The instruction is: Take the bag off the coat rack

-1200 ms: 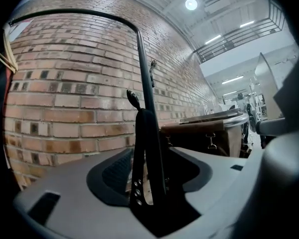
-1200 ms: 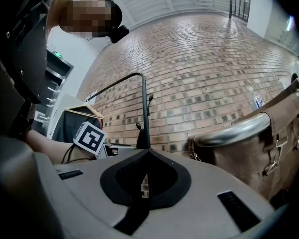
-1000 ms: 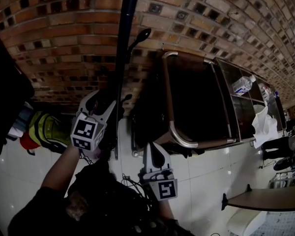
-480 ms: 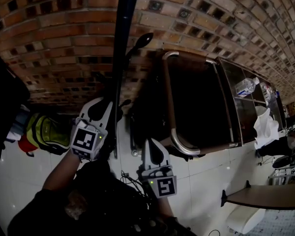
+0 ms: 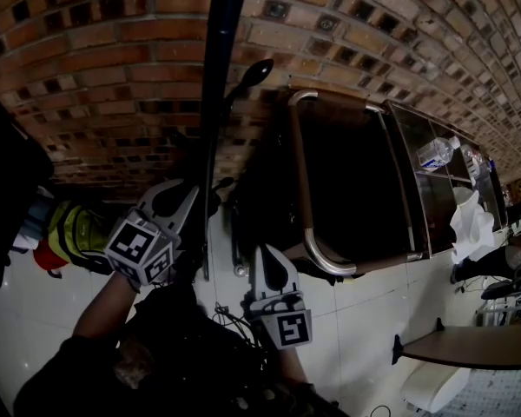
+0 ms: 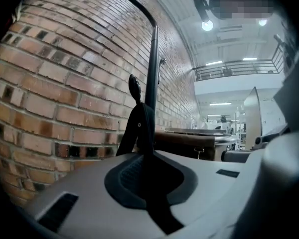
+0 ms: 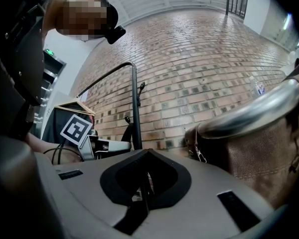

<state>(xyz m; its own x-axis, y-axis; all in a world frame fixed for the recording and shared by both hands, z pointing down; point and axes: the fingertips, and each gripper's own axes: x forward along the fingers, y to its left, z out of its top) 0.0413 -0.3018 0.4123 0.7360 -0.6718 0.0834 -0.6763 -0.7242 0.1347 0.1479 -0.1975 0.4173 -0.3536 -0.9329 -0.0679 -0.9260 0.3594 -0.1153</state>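
The left hand-held gripper (image 6: 147, 180) is closing its jaws tight on the black strap (image 6: 139, 128) of the bag, and the strap is hanging looped over a hook (image 6: 134, 85) on the coat rack (image 6: 152, 68). The grasp is being made; lifting the strap clear of the hook is what is remaining. The strap is running near upright from jaws to hook, close alongside the coat rack. The right hand-held gripper (image 7: 145, 183) is waiting with jaws together, holding nothing

Counted: one left gripper (image 6: 147, 178), one right gripper (image 7: 145, 183), one coat rack (image 5: 215, 102), one bag strap (image 6: 139, 128) and one bottle (image 5: 434, 153).
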